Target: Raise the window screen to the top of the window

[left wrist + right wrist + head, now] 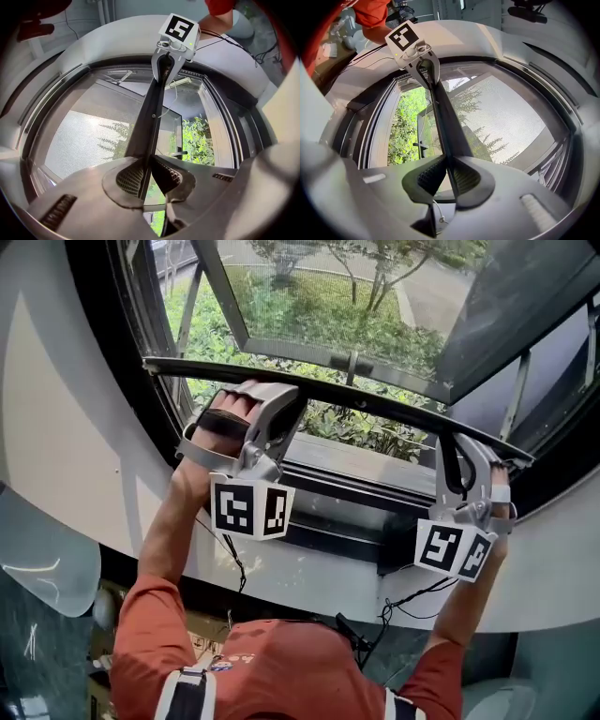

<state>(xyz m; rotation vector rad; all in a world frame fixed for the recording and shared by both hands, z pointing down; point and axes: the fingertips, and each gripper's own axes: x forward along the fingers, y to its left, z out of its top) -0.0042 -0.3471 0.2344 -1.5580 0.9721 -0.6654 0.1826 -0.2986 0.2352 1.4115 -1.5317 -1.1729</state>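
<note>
The window screen's dark bottom bar (375, 407) runs across the window opening, tilted down to the right, with grey mesh (89, 136) above it. My left gripper (279, 395) is shut on the bar near its left part; in the left gripper view the bar (152, 122) runs out from between the pads (131, 176). My right gripper (457, 444) is shut on the bar near its right end, the thin bar (445, 126) pinched between its pads (466, 178). Each gripper view shows the other gripper at the bar's far end (164, 65) (425, 70).
Behind the mesh an outward-opened glass sash (328, 306) with a handle (352, 364) stands over green bushes (361, 426). The dark sill and lower track (356, 493) lie below the bar. White window surround (56, 427) frames both sides. Cables (232, 559) hang from the grippers.
</note>
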